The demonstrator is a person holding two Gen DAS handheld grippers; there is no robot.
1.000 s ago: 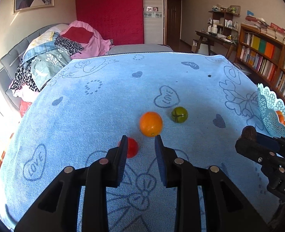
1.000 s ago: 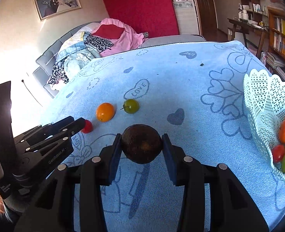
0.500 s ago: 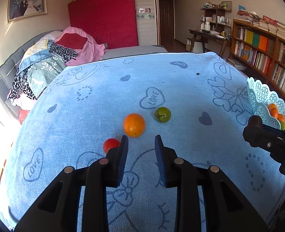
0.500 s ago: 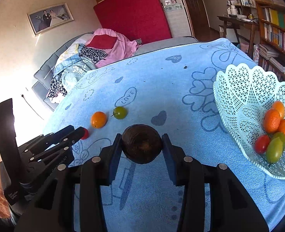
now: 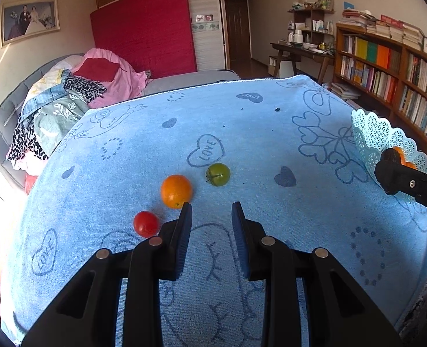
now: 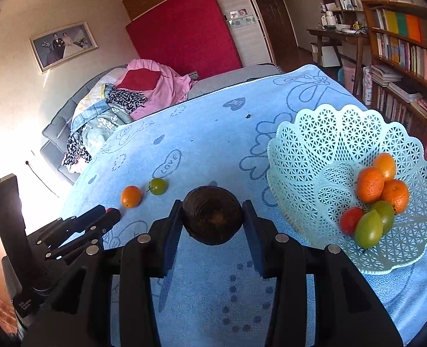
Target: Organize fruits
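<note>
My right gripper [image 6: 212, 206] is shut on a dark brown round fruit [image 6: 212, 219], held above the blue towel just left of the pale lattice basket [image 6: 314, 144]. The basket holds three oranges [image 6: 370, 184], a red tomato [image 6: 350, 220] and two green fruits [image 6: 368, 230]. On the towel lie an orange [image 5: 176, 190], a green tomato [image 5: 218, 174] and a small red tomato [image 5: 145, 223]. My left gripper [image 5: 210, 211] hovers just in front of them, its jaws narrow with nothing between them. The right gripper's tip [image 5: 387, 167] shows by the basket rim [image 5: 369, 136].
The towel [image 5: 242, 133] covers a table whose near and right edges drop off. Behind it are a sofa piled with clothes [image 5: 68, 98] and a red mattress [image 5: 144, 29]. Bookshelves [image 5: 387, 66] and a desk line the right wall.
Both grippers have drifted right and a little up. The basket has come fully into the right wrist view. The loose fruits have slid left, and the red tomato has come out from behind my left finger.
</note>
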